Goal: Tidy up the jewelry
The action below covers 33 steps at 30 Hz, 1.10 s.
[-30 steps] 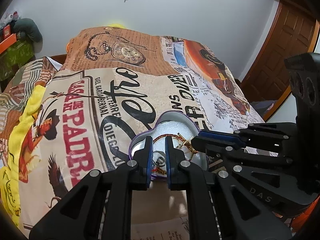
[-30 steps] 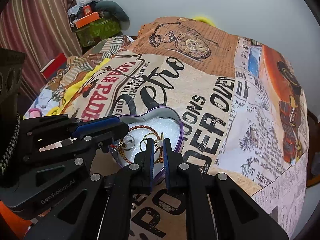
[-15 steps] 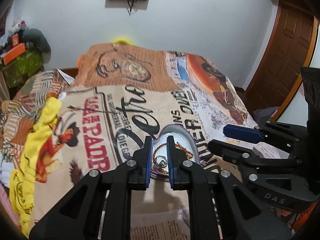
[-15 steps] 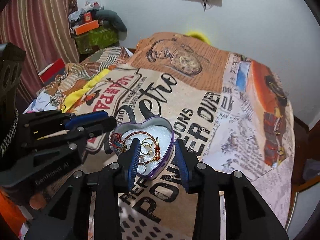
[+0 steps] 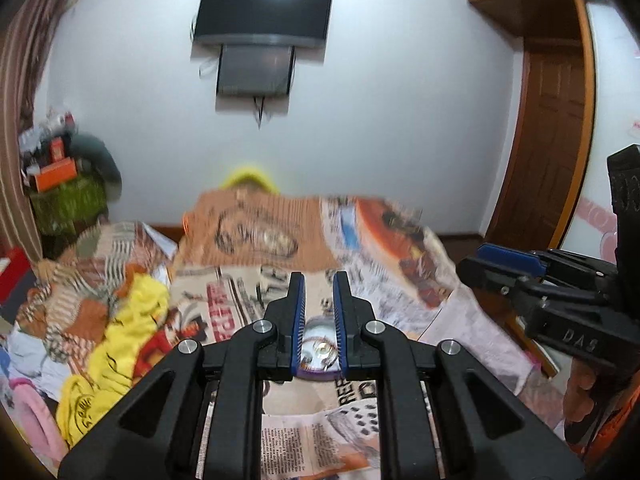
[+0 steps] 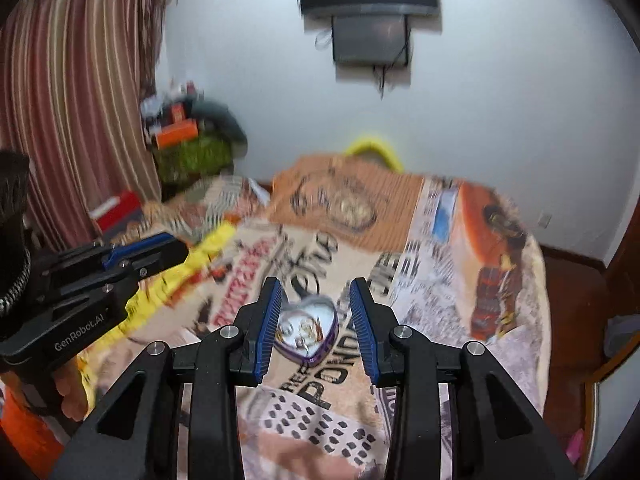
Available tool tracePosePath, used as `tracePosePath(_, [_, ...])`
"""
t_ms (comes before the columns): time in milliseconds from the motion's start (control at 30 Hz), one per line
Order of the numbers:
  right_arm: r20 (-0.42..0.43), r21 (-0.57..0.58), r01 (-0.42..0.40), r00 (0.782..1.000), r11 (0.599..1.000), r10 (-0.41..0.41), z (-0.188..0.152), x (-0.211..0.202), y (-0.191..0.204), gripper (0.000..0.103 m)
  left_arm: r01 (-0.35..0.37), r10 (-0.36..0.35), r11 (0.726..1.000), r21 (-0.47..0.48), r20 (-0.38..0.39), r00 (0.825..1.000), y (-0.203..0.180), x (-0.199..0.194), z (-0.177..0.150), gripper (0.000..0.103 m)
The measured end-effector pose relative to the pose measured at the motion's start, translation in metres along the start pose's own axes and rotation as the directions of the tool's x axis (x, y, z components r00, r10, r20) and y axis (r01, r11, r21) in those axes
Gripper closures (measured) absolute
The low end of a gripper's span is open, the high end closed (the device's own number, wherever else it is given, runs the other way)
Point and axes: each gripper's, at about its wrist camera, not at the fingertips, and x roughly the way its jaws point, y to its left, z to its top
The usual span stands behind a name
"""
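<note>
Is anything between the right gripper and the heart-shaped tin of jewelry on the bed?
Nothing visible. The right gripper, open, looks straight at the heart-shaped tin on the bedspread; the left gripper is off to the side.

- This is a bedroom in a home.
- A big bed [image 6: 420, 280] fills the room, with a blanket [image 5: 248, 292] full of words and drawings on it.
- A TV [image 5: 264, 12] hangs on the white wall.
- A striped curtain [image 6: 76, 100] hangs at one side.
- A brown wooden door [image 5: 548, 136] is at the other side.
</note>
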Motion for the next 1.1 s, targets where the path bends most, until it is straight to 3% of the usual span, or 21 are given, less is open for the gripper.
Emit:
tracePosePath(67, [0.085, 0.003, 0.011, 0.996, 1.000, -0.011, 0.005, -0.033, 0.006, 0.070, -0.003, 0.002, 1.000, 0.014, 0.073, 0.997, -0.009, -0.033, 0.007, 0.089])
tracePosePath(267, [0.295, 0.028, 0.013, 0.955, 1.000, -0.021, 0.002, -0.118, 0.026, 0.071, -0.042, 0.024, 0.997, 0.065, 0.263, 0.965, -0.033, -0.113, 0.004, 0.064])
tracePosePath(333, [0.339, 0.030, 0.023, 0.940, 0.999, -0.032, -0.004, -0.135, 0.034, 0.071, -0.052, 0.031, 0.996, 0.065, 0.298, 0.954, -0.038, -0.132, -0.002, 0.057])
tracePosePath(400, [0.378, 0.032, 0.045, 0.924, 0.998, -0.054, -0.010, -0.149, 0.043, 0.070, -0.041, 0.020, 0.997, 0.059, 0.316, 0.949, -0.040, -0.145, -0.007, 0.042])
tracePosePath(500, [0.422, 0.043, 0.066, 0.903, 0.997, -0.078, -0.020, -0.165, 0.052, 0.050, -0.066, 0.049, 0.997, 0.038, 0.343, 0.938, -0.044, -0.161, -0.015, 0.021])
tracePosePath(567, [0.448, 0.063, 0.080, 0.888, 0.995, -0.100, -0.027, -0.171, 0.056, 0.024, -0.095, 0.079, 0.995, 0.027, 0.363, 0.928, -0.046, -0.170, -0.021, 0.008])
tracePosePath(600, [0.454, 0.073, 0.089, 0.884, 0.993, -0.113, -0.029, -0.172, 0.056, 0.020, -0.103, 0.087, 0.994, 0.023, 0.368, 0.926, -0.046, -0.173, -0.023, 0.005])
tracePosePath(767, [0.436, 0.100, 0.135, 0.885, 0.986, -0.165, -0.038, -0.175, 0.061, 0.001, -0.110, 0.093, 0.993, 0.029, 0.361, 0.928, -0.050, -0.183, -0.029, 0.004])
tracePosePath(900, [0.429, 0.074, 0.177, 0.883, 0.981, -0.191, -0.039, -0.176, 0.067, 0.000, -0.111, 0.094, 0.993, 0.029, 0.360, 0.928, -0.052, -0.187, -0.033, 0.004])
tracePosePath(1100, [0.416, 0.086, 0.170, 0.889, 0.982, -0.190, -0.047, -0.183, 0.058, 0.000, -0.116, 0.097, 0.993, 0.035, 0.352, 0.931, -0.055, -0.189, -0.037, 0.004])
